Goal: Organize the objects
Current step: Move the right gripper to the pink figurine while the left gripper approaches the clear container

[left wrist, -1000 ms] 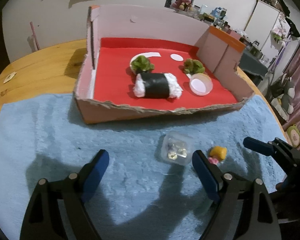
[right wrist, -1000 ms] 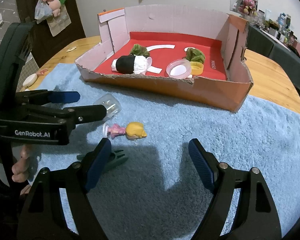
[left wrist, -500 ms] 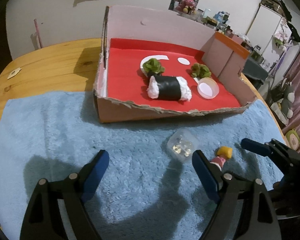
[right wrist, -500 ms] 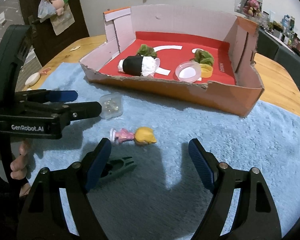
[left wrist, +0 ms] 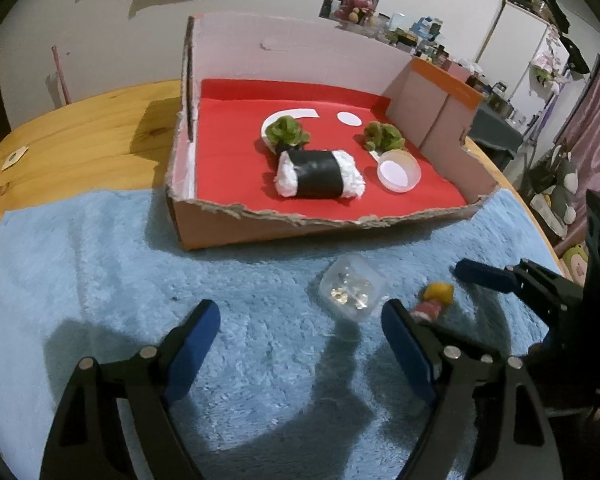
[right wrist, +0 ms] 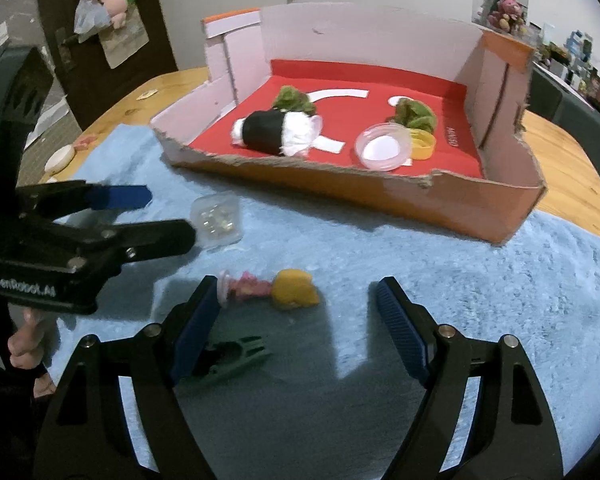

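L tongs [left wrist: 300, 330] wide but closing, nothing btwn pads, hovering over blue towel [left wrist: 80, 264]. L wrist view: clear tub [left wrist: 350, 289] w/ small metal bits lies on towel just ahead of the R-hand pad, not touched; doll [left wrist: 432, 300] w/ yellow hair beside it to the right, partly behind that pad. Box [left wrist: 260, 224] w/ red floor sits past them, front wall torn; inside: rice roll [left wrist: 320, 174], two green clumps, clear lid [left wrist: 398, 170]. R tongs' blue tip visible at right edge. R wrist view: R tongs [right wrist: 296, 316] wide, empty, over towel [right wrist: 500, 280]. Doll [right wrist: 272, 286] lies on its side btwn the pads, nearer the left one, not gripped. Green clip [right wrist: 232, 358] on towel, partly under left finger. Tub [right wrist: 217, 221] just beyond L tongs' tip [right wrist: 140, 216], contact unclear. Box [right wrist: 440, 200] behind, yellow cap [right wrist: 424, 146] by the lid inside.
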Motion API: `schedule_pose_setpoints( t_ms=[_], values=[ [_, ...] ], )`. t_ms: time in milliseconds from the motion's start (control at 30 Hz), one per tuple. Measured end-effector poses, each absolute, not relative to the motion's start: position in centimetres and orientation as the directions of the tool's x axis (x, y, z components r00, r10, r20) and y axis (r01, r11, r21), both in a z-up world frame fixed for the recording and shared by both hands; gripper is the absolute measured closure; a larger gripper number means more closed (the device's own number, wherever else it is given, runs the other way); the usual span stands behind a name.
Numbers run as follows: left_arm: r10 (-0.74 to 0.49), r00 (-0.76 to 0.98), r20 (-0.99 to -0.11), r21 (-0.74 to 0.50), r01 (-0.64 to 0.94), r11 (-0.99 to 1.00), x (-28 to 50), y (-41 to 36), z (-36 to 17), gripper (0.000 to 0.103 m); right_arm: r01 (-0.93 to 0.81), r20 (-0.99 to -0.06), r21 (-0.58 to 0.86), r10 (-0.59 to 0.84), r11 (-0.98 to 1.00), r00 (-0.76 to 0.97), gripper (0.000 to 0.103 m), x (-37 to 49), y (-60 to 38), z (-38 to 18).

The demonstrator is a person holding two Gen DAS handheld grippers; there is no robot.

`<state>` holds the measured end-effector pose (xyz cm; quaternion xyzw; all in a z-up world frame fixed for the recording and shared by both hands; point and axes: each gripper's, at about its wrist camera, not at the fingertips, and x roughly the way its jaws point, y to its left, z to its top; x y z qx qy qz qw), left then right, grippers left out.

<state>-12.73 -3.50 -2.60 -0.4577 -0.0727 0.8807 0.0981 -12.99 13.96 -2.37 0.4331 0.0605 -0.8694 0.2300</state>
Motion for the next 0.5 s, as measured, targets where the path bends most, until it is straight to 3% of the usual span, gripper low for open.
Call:
schedule_pose_setpoints(
  t_ms=[300,500],
  values=[
    [0.223,-0.57,-0.791,-0.15,-0.173,-0.973,-12.6,-1.8,-2.3,0.026,0.415,-0.78,0.075,-0.313,-0.907,-0.543,0.025,-13.6,14.9,-2.3],
    [0.22,-0.566,-0.795,-0.115,-0.216,-0.97,-12.7,-0.8,-2.6,0.033,0.412,-0.775,0.074,-0.312,-0.908,-0.549,0.039,-13.5,15.0,-2.4]
  ],
)
